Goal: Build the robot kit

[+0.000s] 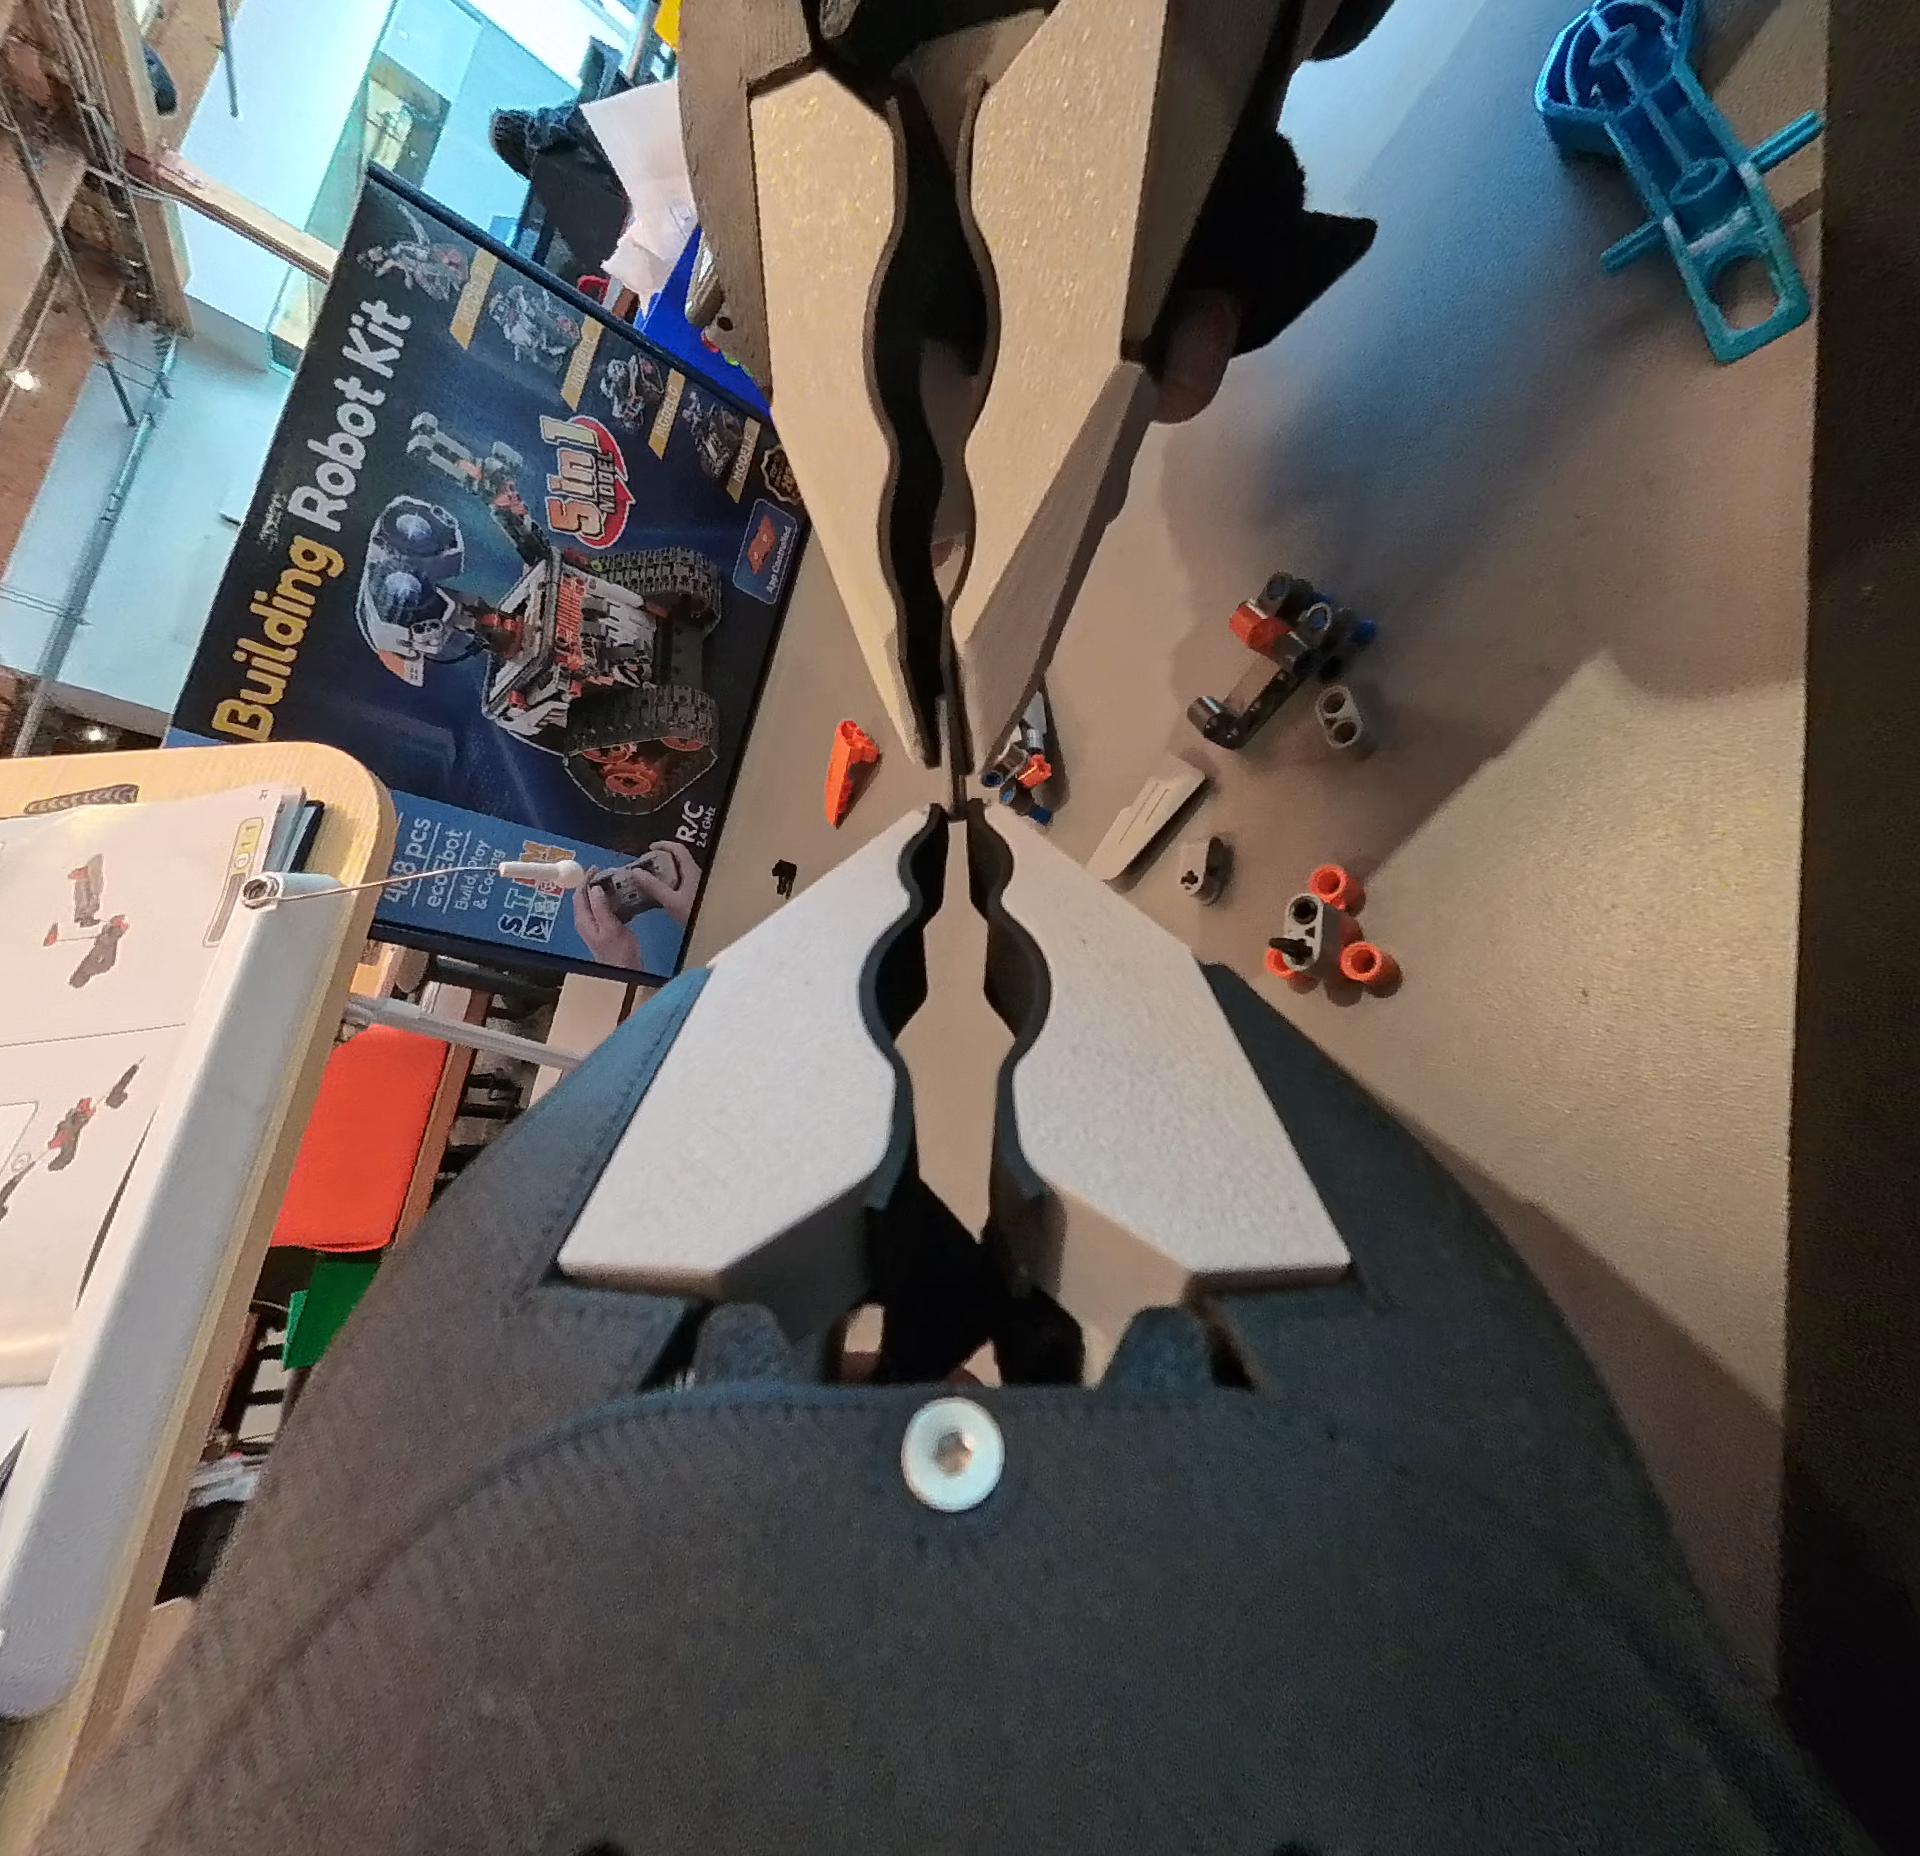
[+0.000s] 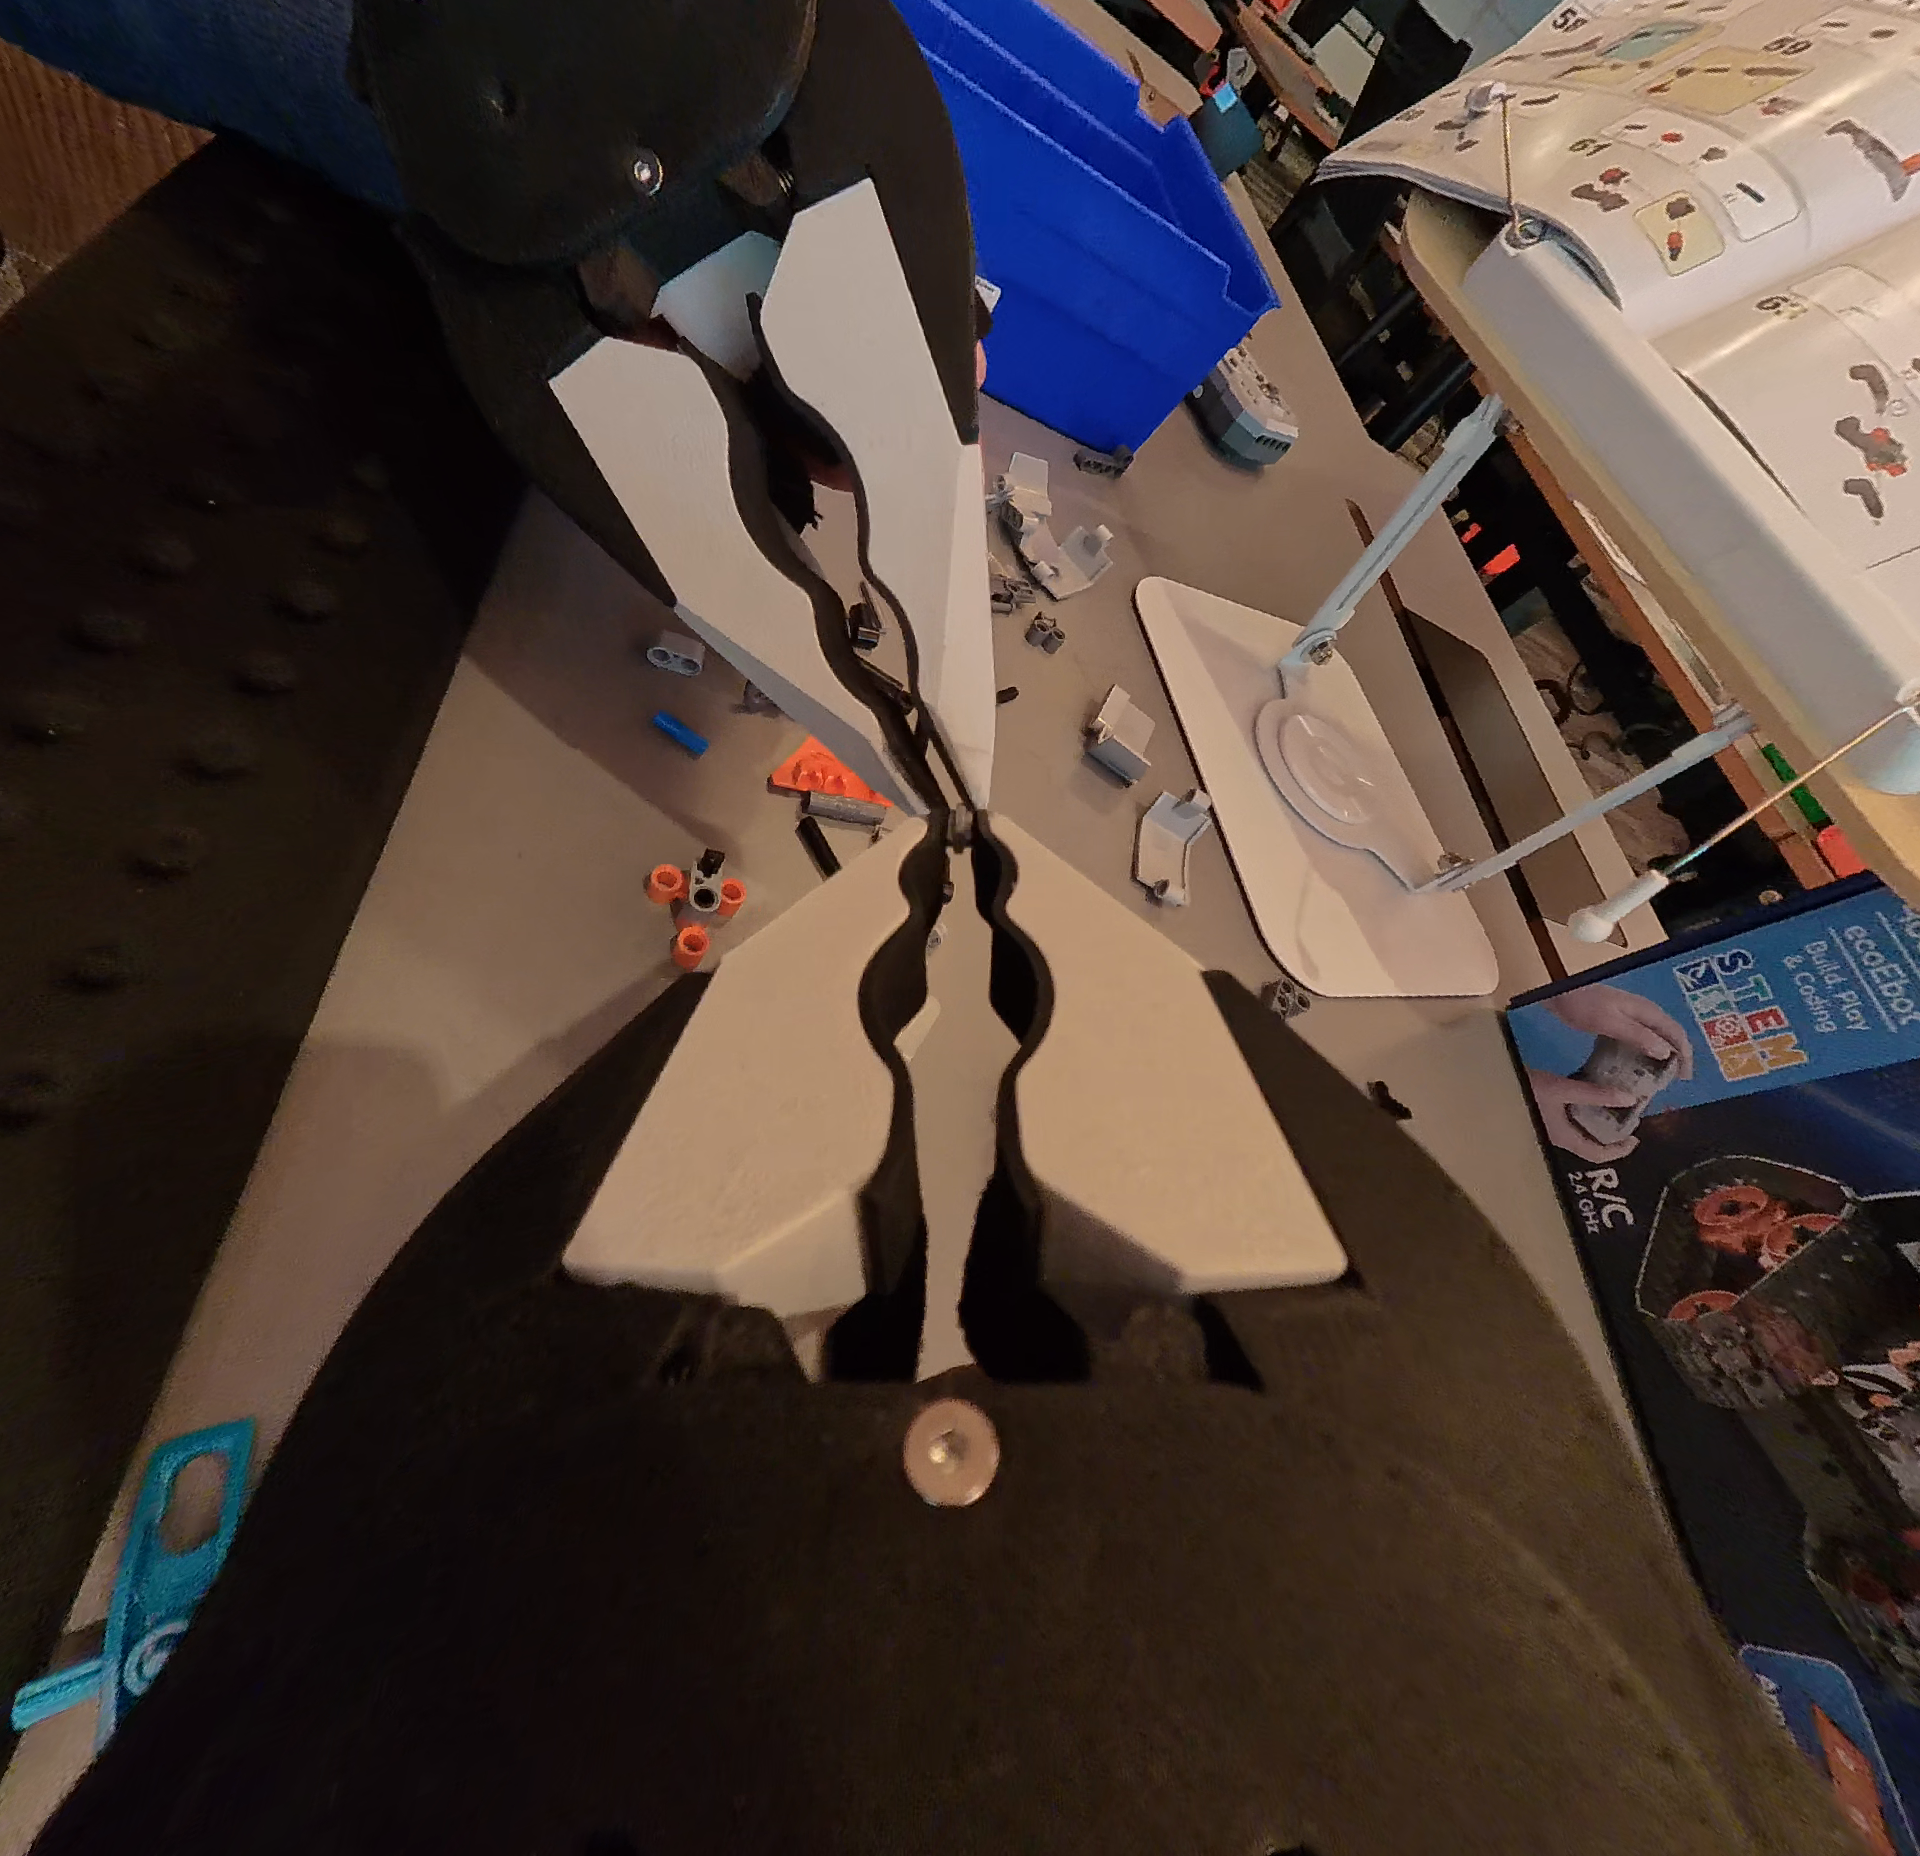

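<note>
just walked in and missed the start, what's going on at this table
A person holds two grippers tip to tip above a grey table. The left gripper and the right gripper are both closed on one small grey building-toy piece, pinched between them. Loose pieces lie below: an orange wedge, orange bushings and a blue pin. A kit box, blue bins and an open instruction booklet on a stand surround them.

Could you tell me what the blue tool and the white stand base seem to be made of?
Blue tool: likely matte moulded or printed plastic, with thin ribs and open cut-outs. White stand base: probably smooth, slightly glossy plastic or coated metal; it shows soft sheen and rounded corners.
</note>
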{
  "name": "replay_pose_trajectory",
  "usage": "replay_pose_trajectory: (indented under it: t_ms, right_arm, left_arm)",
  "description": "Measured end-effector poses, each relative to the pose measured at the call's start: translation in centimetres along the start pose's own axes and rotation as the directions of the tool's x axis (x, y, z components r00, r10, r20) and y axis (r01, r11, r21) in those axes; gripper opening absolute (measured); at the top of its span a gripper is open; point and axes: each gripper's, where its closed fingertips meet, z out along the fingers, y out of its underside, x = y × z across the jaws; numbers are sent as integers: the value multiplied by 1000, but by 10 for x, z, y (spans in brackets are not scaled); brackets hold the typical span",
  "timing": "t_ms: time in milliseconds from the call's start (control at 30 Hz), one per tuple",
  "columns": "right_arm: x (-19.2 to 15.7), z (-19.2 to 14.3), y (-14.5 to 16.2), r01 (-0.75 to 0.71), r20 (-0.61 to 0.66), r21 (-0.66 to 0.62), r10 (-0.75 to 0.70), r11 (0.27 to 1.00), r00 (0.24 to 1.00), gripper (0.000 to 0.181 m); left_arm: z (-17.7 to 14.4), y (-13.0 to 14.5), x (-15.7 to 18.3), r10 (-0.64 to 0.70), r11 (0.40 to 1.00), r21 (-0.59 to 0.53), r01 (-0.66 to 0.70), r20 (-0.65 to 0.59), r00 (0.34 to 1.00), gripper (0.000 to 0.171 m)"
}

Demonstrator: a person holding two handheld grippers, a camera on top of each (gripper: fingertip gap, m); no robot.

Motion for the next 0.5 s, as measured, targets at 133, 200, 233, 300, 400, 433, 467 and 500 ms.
replay_pose_trajectory:
  t_ms: [133, 200, 233, 300, 400, 433, 467, 500]
  right_arm:
    - [-1, 0, -1, -15, 13, 6, 15, 1000, 1000, 2]
    - [0, 0, -1, -22, 12, 14, 22, 1000, 1000, 2]
    - [0, -1, -1, -23, 12, 14, 23, 1000, 1000, 2]
    - [2, -1, -1, -27, 8, 13, 27, 1000, 1000, 2]
    - [1, -1, 0, -26, 10, 11, 26, 1000, 1000, 2]
    - [1, -1, 0, -25, 12, 8, 24, 1000, 1000, 2]
    - [0, -1, 1, -24, 14, 6, 24, 1000, 1000, 2]
    - [0, -1, 1, -24, 17, 5, 24, 1000, 1000, 2]
  left_arm:
    - [0, -1, 0, -6, 1000, 6, 6, -4, 1000, 2]
    - [-3, 2, -3, -25, 1000, -5, 25, -12, 1000, 7]
    - [-6, 5, -8, -30, 999, -14, 30, -2, 1000, 9]
    - [-17, 19, -17, -63, 996, -69, 62, -6, 998, 12]
    - [-38, 44, -22, -183, 972, -157, 175, -39, 982, 15]
    - [-46, 51, -19, -223, 960, -187, 208, -66, 973, 14]
    - [-53, 59, -15, -263, 945, -221, 239, -84, 961, 16]
    - [-61, 66, -11, -292, 932, -252, 261, -95, 952, 14]
